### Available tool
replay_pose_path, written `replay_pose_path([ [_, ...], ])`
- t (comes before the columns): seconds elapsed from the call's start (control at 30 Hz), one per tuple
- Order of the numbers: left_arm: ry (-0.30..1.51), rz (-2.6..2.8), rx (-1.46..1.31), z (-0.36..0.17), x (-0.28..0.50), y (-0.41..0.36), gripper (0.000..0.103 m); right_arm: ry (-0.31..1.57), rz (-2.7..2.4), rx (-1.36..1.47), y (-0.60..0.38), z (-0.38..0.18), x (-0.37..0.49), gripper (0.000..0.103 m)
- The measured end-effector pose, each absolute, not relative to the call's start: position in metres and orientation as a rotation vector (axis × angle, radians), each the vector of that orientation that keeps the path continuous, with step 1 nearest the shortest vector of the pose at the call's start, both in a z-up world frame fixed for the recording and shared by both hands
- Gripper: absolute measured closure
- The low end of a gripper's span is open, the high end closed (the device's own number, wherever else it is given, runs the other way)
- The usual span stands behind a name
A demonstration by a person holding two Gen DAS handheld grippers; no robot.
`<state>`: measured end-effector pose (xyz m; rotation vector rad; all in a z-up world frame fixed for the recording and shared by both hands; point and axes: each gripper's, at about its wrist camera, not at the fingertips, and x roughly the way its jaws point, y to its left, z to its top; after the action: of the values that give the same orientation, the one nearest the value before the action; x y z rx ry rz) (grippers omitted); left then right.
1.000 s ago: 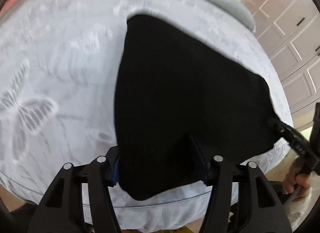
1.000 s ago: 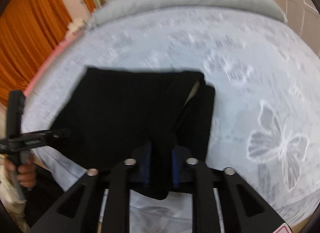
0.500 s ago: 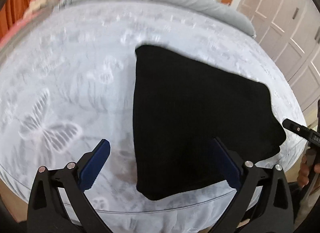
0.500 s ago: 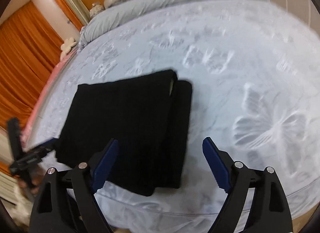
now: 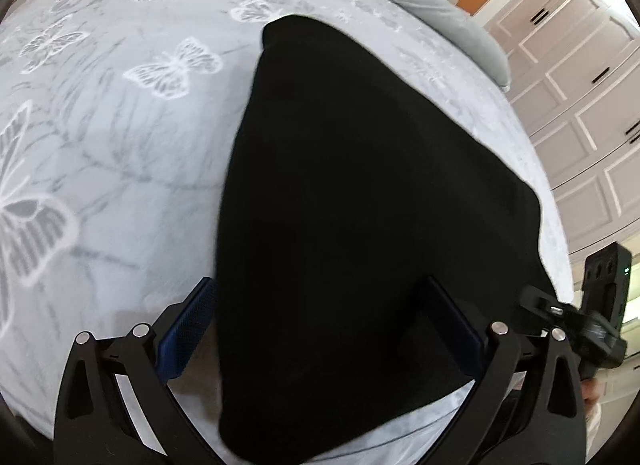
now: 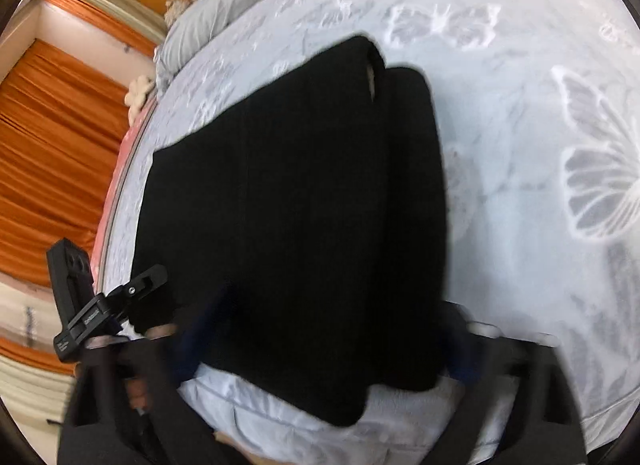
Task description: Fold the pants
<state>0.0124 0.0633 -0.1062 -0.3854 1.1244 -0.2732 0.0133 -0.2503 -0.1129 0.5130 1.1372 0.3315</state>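
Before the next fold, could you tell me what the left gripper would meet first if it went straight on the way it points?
Most likely the black pants: the cloth lies between the left gripper's closing jaws, on the bedspread.

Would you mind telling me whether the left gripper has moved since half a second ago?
Yes. The left gripper has come forward and down over the black pants; against the butterfly bedspread, its jaws now straddle the near edge.
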Motion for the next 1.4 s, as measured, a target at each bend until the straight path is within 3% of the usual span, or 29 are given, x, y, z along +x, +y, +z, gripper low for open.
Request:
replay_pose_path([
  [0.03,1.118,-0.304,-0.384,-0.104,0.014,0.061,0.020,1.132,0.357,0.525,-0.255,-0.109,0.012,0.056],
  [0.1,1.114,-0.328,-0.389,-0.100,0.017,0.059,0.050,1.106,0.380,0.530,-0.256,-0.098,0.008,0.063],
  [0.2,1.108,-0.349,-0.412,-0.087,0.006,0.064,0.066,1.065,0.424,0.518,-0.256,-0.081,-0.004,0.066],
  [0.33,1.146,-0.418,-0.450,-0.081,-0.023,0.072,0.066,1.063,0.461,0.530,-0.263,-0.075,-0.033,0.064],
  [0.4,1.173,-0.398,-0.437,-0.095,-0.029,0.072,0.053,1.105,0.419,0.550,-0.268,-0.094,-0.039,0.059],
  [0.43,1.190,-0.378,-0.422,-0.102,-0.031,0.070,0.048,1.142,0.385,0.562,-0.270,-0.107,-0.038,0.048],
  [0.5,1.188,-0.378,-0.443,-0.106,-0.027,0.069,0.036,1.167,0.366,0.604,-0.271,-0.115,-0.031,0.039],
  [0.6,1.184,-0.392,-0.464,-0.107,-0.023,0.066,0.016,1.157,0.360,0.576,-0.268,-0.113,-0.027,0.033],
  [0.67,1.174,-0.372,-0.465,-0.107,-0.028,0.062,0.013,1.156,0.346,0.559,-0.261,-0.114,-0.025,0.032],
  [0.7,1.170,-0.364,-0.446,-0.106,-0.027,0.058,0.015,1.154,0.338,0.553,-0.260,-0.113,-0.024,0.035],
  [0.73,1.166,-0.359,-0.429,-0.106,-0.031,0.058,0.019,1.141,0.337,0.529,-0.257,-0.110,-0.024,0.048],
  [0.77,1.154,-0.349,-0.407,-0.103,-0.032,0.056,0.036,1.130,0.345,0.511,-0.255,-0.106,-0.025,0.054],
  [0.8,1.148,-0.345,-0.402,-0.101,-0.032,0.056,0.046,1.112,0.352,0.495,-0.254,-0.101,-0.026,0.060],
  [0.9,1.103,-0.357,-0.399,-0.081,-0.033,0.059,0.071,1.038,0.361,0.414,-0.242,-0.081,-0.033,0.064],
  [1.07,1.040,-0.354,-0.343,-0.048,-0.030,0.056,0.076,0.955,0.383,0.369,-0.233,-0.049,-0.036,0.065],
  [1.4,0.863,-0.359,-0.272,0.030,-0.009,0.058,0.077,0.828,0.396,0.357,-0.233,0.009,-0.017,0.065],
])
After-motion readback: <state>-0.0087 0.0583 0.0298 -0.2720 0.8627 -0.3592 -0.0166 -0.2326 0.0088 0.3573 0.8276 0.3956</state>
